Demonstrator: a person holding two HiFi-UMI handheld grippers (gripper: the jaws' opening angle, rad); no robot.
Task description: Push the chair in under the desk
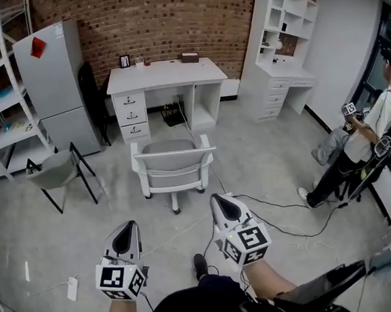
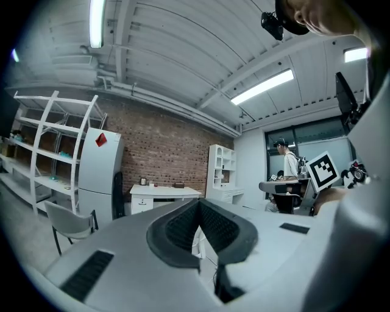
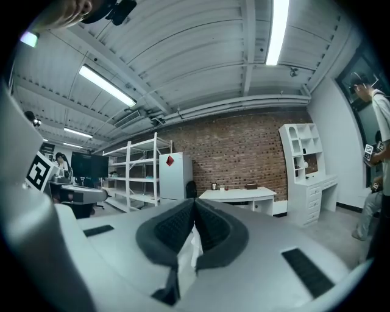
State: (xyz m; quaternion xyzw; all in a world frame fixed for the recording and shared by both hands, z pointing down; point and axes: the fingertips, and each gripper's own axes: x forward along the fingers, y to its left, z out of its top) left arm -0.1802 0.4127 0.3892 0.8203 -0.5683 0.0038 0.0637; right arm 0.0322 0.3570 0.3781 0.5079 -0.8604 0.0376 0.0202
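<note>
A: Where does the chair (image 1: pixel 172 162) stand?

B: On the concrete floor (image 1: pixel 264 159), just in front of the white worktop (image 1: pixel 164 75). It is pulled out from the knee gap, with its backrest turned toward the person.

A: And the grippers?

B: The left gripper (image 1: pixel 127 227) and the right gripper (image 1: pixel 221 200) are held level, side by side, and point at the chair from well short of it. Neither touches it.

A: How do the jaws stand?

B: Both pairs are pressed together, with nothing held between them.

A: What else is around?

B: A grey fridge (image 1: pixel 57 86) stands left of the worktop and a folding chair (image 1: pixel 57 172) in front of it. A white shelf unit (image 1: pixel 277 43) and a standing person (image 1: pixel 371 136) are to the right.
</note>
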